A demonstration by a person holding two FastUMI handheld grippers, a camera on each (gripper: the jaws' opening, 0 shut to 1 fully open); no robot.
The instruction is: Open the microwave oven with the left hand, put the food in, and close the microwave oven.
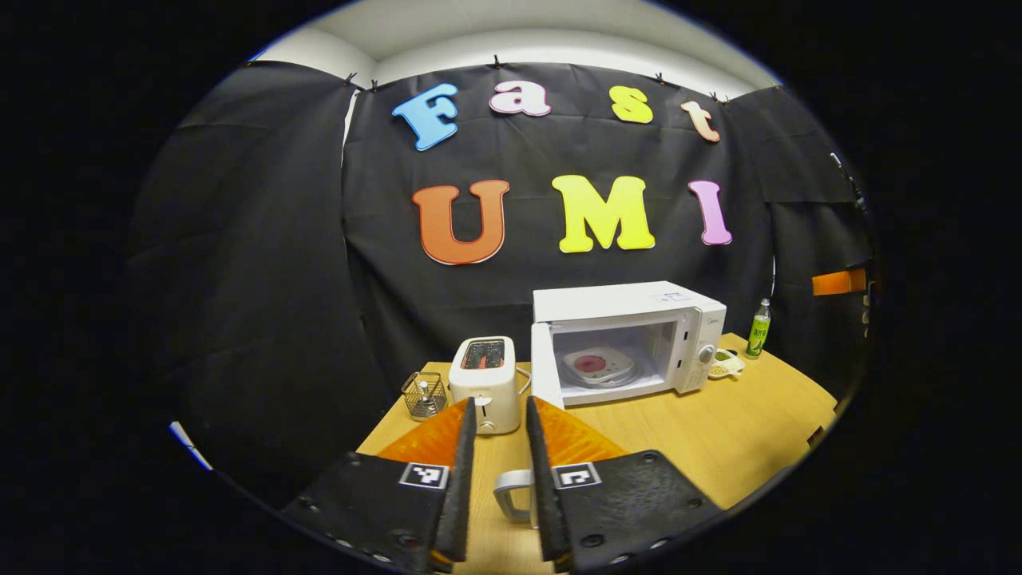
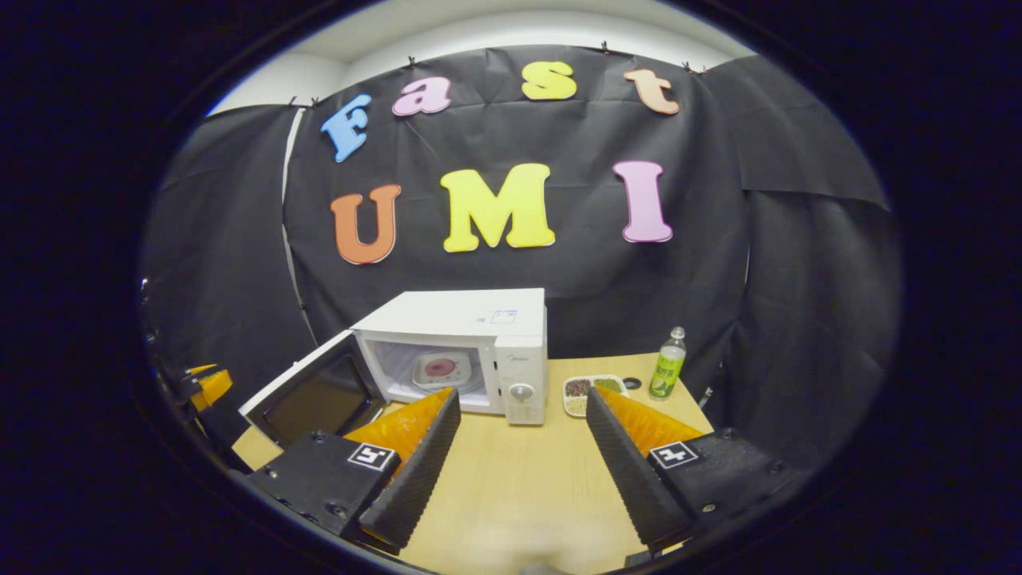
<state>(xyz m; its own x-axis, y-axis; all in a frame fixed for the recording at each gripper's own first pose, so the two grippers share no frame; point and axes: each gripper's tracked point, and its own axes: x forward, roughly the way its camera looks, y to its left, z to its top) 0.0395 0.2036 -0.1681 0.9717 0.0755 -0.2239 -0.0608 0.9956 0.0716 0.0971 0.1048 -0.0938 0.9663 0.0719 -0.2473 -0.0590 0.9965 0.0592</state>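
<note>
The white microwave [image 1: 627,307] stands at the back of the wooden table with its door [image 1: 546,374] swung open to the left. A white plate with red food [image 1: 597,366] lies on the turntable inside. My left gripper [image 1: 500,403] hovers well short of the oven, near the toaster, with its fingers a narrow gap apart and pressing on nothing. In the right gripper view the microwave [image 2: 463,319] shows its open door [image 2: 315,395] and the plate of food [image 2: 439,369] inside. My right gripper [image 2: 523,397] is wide open and empty above the table.
A white toaster [image 1: 485,382] and a wire basket [image 1: 423,394] stand left of the oven. A white handle-shaped piece [image 1: 509,495] shows low between the left fingers. A compartment tray [image 2: 592,391] and a green-labelled bottle [image 2: 667,374] sit right of the oven. The table [image 2: 519,479] runs toward me.
</note>
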